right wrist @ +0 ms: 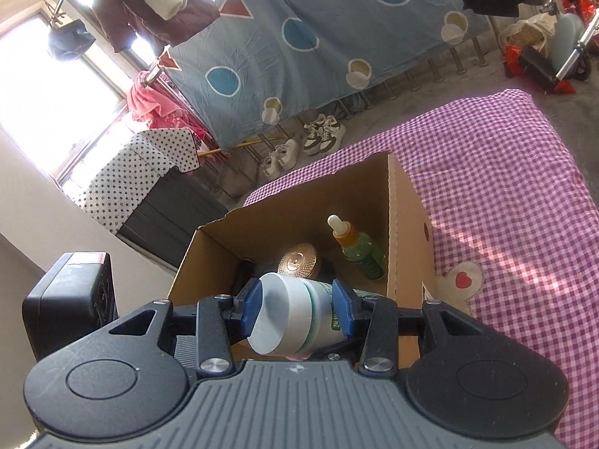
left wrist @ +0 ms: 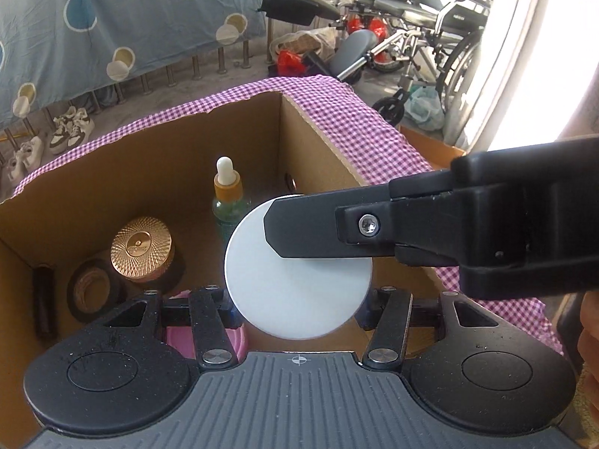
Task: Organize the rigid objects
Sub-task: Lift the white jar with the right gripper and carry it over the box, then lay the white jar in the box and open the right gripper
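An open cardboard box [left wrist: 157,157] [right wrist: 288,213] stands on a purple checked cloth. Inside stand a green dropper bottle [left wrist: 228,205] [right wrist: 359,249], a gold-lidded jar [left wrist: 142,249] [right wrist: 299,260], a tape roll [left wrist: 90,288] and a dark tube [left wrist: 43,299]. My right gripper [right wrist: 295,312] is shut on a white-capped bottle [right wrist: 284,318] and holds it over the box; its white cap [left wrist: 295,292] and my right gripper's black fingers [left wrist: 299,224] fill the left wrist view. My left gripper [left wrist: 299,310] sits just behind the cap, fingertips hidden, above a pink object [left wrist: 179,336].
The purple checked cloth [right wrist: 505,187] spreads to the right of the box. Beyond are a hanging blue sheet [left wrist: 112,18], shoes [right wrist: 322,134] on the floor and wheelchairs [left wrist: 430,30]. A black device [right wrist: 71,299] sits at left in the right wrist view.
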### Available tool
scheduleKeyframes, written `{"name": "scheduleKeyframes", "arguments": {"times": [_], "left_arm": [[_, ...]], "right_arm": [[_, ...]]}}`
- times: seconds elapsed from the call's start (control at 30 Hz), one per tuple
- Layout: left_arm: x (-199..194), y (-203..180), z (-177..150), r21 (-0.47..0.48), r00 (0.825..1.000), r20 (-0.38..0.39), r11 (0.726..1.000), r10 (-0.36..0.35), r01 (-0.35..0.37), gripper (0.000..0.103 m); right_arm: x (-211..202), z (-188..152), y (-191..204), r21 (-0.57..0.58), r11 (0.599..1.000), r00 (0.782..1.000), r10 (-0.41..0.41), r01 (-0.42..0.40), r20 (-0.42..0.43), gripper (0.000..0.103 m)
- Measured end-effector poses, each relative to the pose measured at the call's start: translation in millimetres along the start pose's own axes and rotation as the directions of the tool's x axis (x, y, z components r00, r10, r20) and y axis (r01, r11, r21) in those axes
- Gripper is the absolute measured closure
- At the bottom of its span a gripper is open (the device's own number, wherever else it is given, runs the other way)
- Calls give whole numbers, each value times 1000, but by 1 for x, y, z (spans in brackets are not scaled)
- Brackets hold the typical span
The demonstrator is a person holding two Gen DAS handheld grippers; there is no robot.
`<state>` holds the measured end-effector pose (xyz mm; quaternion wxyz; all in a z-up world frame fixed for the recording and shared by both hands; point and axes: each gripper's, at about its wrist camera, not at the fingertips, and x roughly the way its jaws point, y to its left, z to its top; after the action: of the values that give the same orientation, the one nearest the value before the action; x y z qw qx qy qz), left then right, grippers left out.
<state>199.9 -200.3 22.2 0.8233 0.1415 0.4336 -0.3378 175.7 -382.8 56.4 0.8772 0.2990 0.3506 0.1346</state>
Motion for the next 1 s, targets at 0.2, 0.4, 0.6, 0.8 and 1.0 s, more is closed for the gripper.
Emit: {"name": "scheduleKeyframes", "arguments": {"times": [0.2,0.4,0.6,0.8,1.0], "left_arm": [[7,1,1,25,998,-50,999,26,-25,50],[14,0,3,50,996,-69,997,54,-50,49],[13,-1,10,52,996,-58,997,62,-59,47],[12,-1,13,40,997,-50,998,58,-56,50],[-20,2,7,20,998,28,999,48,-49,43]], "right_arm": [[2,8,-5,-18,1000,1000,-9,9,28,53],[4,10,-15,-1,1000,999,-21,21,26,49],[0,11,-16,18,1000,999,-16,15,42,49],[-6,12,-16,26,999,998,-21,20,64,47],[-29,14,-3,-14,1000,994,-23,25,102,45]]}}
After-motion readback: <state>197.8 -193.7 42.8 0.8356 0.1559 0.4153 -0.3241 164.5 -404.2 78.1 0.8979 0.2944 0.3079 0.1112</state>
